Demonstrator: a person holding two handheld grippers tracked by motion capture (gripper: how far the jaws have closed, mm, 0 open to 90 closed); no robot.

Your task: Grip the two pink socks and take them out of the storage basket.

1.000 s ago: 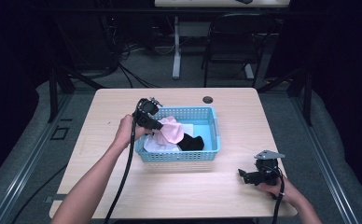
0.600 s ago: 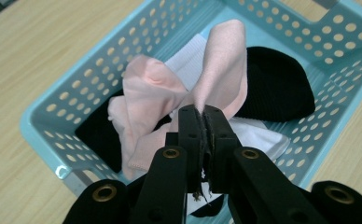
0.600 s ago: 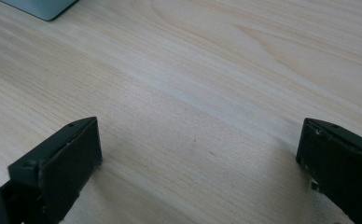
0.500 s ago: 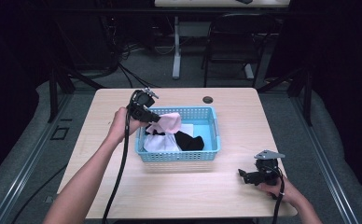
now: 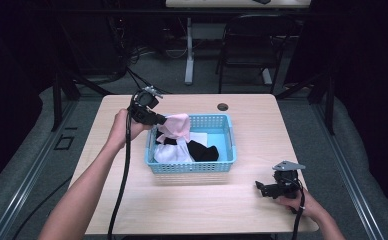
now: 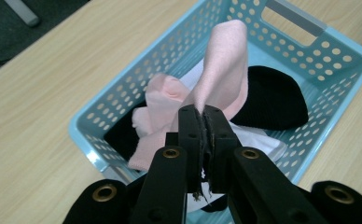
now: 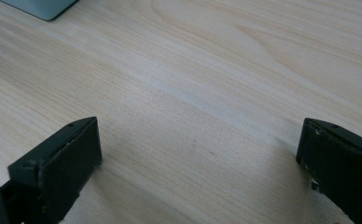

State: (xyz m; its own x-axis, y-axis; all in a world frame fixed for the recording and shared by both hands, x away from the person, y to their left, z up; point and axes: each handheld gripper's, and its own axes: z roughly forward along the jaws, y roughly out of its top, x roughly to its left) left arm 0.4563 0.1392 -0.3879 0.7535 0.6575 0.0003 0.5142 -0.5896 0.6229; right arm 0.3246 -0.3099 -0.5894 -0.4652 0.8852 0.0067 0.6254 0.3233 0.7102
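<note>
Blue basket (image 5: 192, 165) sat mid-tabletop (image 5: 262, 130) — the main obstacle, with clothes (image 5: 174, 150) piled inside. Bare wood lay open along the right edge and front edge — passable. Grommet hole (image 5: 223, 106) near the far edge, flush.

A lab or office workroom, we think.
We see a light wooden table (image 5: 242, 210) on grey carpet (image 5: 27, 170), loose cables (image 5: 132, 55), a dark chair (image 5: 244, 37) and another desk leg (image 5: 188, 50) behind, dimly lit.
</note>
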